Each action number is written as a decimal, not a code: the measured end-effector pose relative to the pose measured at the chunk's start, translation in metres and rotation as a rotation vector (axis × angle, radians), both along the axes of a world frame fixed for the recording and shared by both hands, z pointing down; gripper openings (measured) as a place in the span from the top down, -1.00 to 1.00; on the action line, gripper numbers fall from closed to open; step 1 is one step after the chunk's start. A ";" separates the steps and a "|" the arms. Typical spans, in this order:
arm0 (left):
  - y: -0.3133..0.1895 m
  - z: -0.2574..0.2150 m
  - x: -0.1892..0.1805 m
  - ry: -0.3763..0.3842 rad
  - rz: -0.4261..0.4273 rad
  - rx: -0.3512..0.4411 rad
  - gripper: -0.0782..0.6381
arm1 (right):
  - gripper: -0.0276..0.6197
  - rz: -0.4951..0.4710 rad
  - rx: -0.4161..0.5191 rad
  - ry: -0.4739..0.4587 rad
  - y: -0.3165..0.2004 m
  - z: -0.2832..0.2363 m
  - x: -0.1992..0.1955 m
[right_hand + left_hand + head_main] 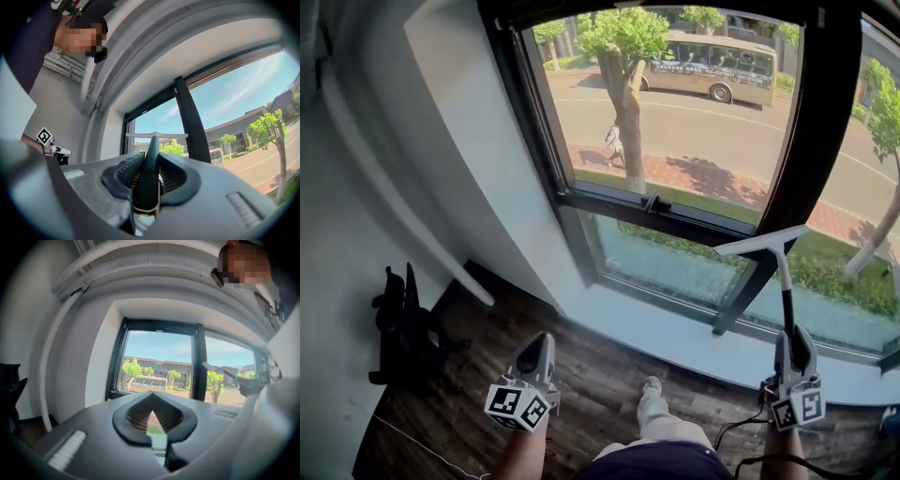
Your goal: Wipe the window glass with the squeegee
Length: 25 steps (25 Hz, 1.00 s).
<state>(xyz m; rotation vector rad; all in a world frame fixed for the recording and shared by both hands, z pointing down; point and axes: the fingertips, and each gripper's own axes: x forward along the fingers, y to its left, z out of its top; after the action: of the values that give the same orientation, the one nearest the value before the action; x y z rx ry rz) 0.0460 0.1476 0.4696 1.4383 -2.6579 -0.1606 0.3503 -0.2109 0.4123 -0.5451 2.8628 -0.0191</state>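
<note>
Squeegee (787,291) white blade, dark-green handle; window frame (811,122) black.

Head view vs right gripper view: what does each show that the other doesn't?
Only head view: dark wood plank floor, the person's light trouser leg, a pedestrian outside. Only right gripper view: blue sky, the black head-worn camera, and a close look at the right gripper jaws shut on the handle. Both: white-bladed, dark-handled squeegee, black window frame, left gripper.
</note>
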 end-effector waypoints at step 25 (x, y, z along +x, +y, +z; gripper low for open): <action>-0.134 -0.002 -0.143 -0.032 0.071 -0.049 0.77 | 0.60 -0.008 0.098 -0.127 -0.061 -0.002 -0.116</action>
<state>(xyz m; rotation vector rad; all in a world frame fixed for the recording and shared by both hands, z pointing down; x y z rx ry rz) -0.0974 0.0139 0.4671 1.5300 -2.6114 -0.0668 0.2347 -0.2714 0.4098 -0.4946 2.7260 0.0813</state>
